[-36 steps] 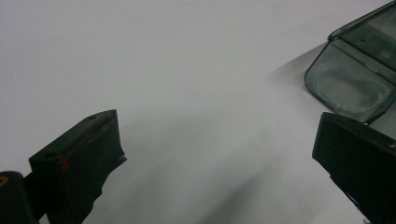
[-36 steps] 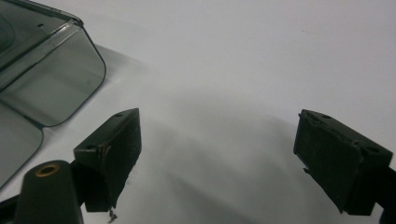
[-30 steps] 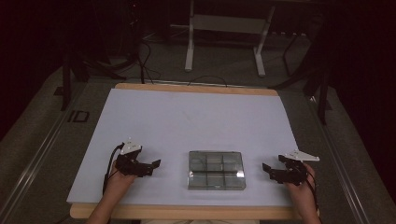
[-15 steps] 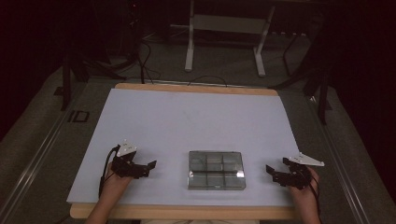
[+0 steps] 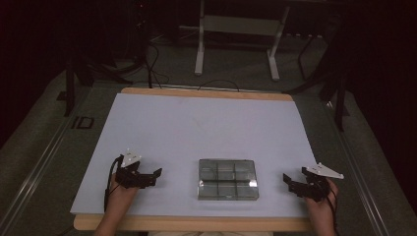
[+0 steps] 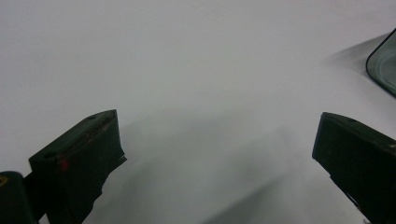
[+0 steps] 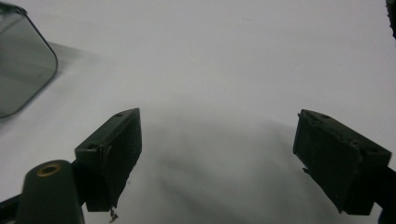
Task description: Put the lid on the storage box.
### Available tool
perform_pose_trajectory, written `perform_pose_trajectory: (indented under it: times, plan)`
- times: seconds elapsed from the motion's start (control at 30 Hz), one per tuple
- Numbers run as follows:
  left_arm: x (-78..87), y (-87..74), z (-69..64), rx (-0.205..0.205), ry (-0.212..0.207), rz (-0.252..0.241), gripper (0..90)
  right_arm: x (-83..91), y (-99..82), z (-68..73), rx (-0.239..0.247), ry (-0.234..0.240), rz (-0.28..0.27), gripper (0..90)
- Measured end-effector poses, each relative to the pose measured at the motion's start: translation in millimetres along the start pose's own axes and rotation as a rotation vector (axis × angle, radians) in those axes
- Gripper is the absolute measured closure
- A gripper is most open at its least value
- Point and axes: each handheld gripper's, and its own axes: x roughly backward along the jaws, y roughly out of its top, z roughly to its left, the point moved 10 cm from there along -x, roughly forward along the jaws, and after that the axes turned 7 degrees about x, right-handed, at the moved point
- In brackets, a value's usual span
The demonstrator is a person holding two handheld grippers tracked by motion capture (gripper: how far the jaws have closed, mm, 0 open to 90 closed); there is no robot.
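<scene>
Two claws wide apart, empty, flanking clear compartment tray [image 5: 227, 178] on counter [image 5: 206, 123]: left claw [image 5: 156, 174], right claw [image 5: 286, 180]. Left claw [image 6: 215, 154] view: tray corner [image 6: 384, 63] far right. Right claw [image 7: 217, 149] view: tray [image 7: 21, 70] upper left. Risk: slick edges, uneven pinch, tray skidding or tipping.

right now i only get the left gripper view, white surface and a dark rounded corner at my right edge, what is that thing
Observer: A clear compartment tray, seen whole in the high view, lying flat near the table's front edge.
Operator: anything in it
Observer: The high view shows six compartments in two rows; whether they hold anything is too dim to tell.
Operator: where's the other gripper
Observer: The right gripper sits on the tray's far side from the left gripper, jaws apart with nothing between them.
</scene>
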Motion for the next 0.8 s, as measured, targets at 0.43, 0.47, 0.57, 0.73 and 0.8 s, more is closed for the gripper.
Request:
perform_pose_trajectory:
  times: [0.43,0.47,0.57,0.73,0.8]
  plan:
    - [2.1,1.3,6.1,0.034,0.049,-0.033,1.9,-1.0,-2.5,-9.2,-0.05,-0.082,0.017,15.4]
    - [1.6,1.2,5.7,0.032,0.054,-0.032,1.9,-0.9,-2.6,-9.4,-0.05,-0.085,0.017,15.5]
    - [1.0,0.7,5.1,0.021,0.062,-0.026,1.9,-0.8,-2.5,-9.4,-0.051,-0.085,0.016,15.4]
    - [0.8,0.3,4.4,0.001,0.074,-0.023,1.9,-0.8,-2.5,-9.8,-0.057,-0.082,0.012,15.4]
    - [0.7,0.3,4.6,0.004,0.076,-0.022,1.9,-1.1,-2.7,-9.8,-0.055,-0.081,0.014,15.4]
